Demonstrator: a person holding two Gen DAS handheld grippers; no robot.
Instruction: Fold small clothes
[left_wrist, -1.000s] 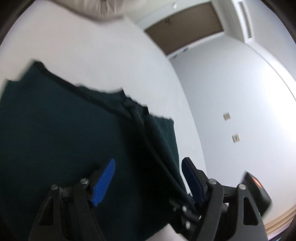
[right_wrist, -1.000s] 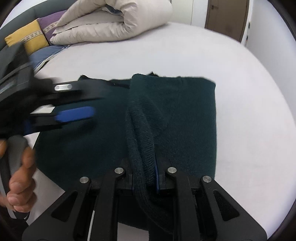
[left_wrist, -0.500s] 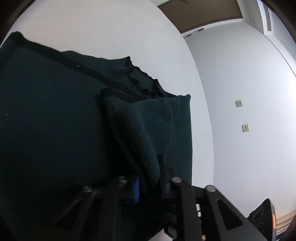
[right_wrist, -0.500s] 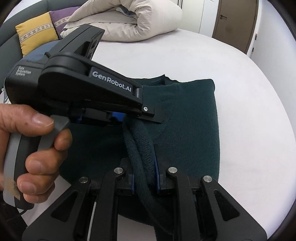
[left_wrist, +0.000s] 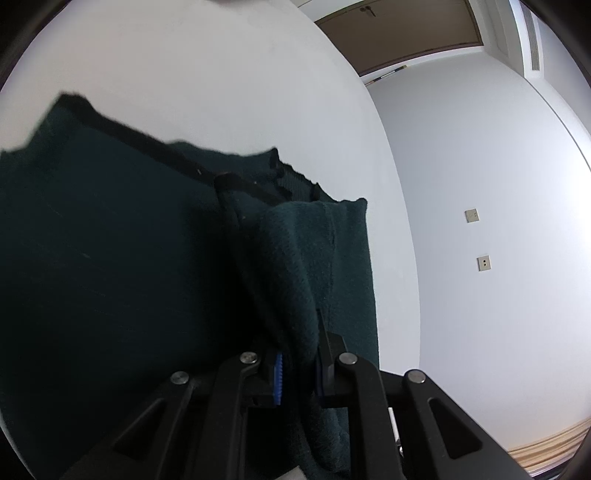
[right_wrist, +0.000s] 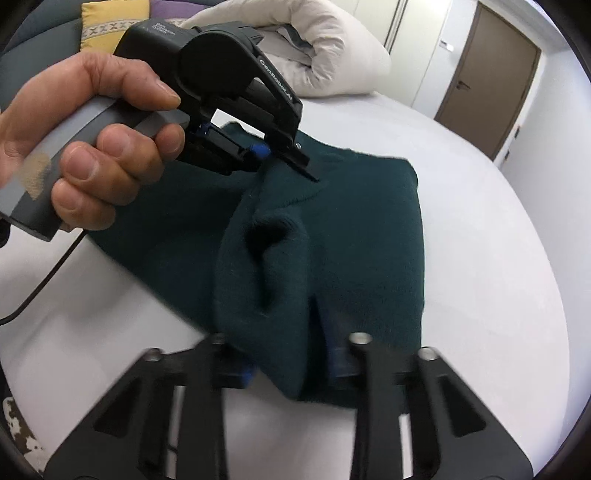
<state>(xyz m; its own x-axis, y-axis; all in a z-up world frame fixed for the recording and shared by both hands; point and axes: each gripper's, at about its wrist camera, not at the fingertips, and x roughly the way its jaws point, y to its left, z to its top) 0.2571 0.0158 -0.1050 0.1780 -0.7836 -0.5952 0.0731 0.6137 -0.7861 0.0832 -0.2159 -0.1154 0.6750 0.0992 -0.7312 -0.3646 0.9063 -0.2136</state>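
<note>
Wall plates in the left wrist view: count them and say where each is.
2, both on the white wall right of the bed: an upper plate and a lower plate beneath it. More may be hidden behind the left gripper.
</note>
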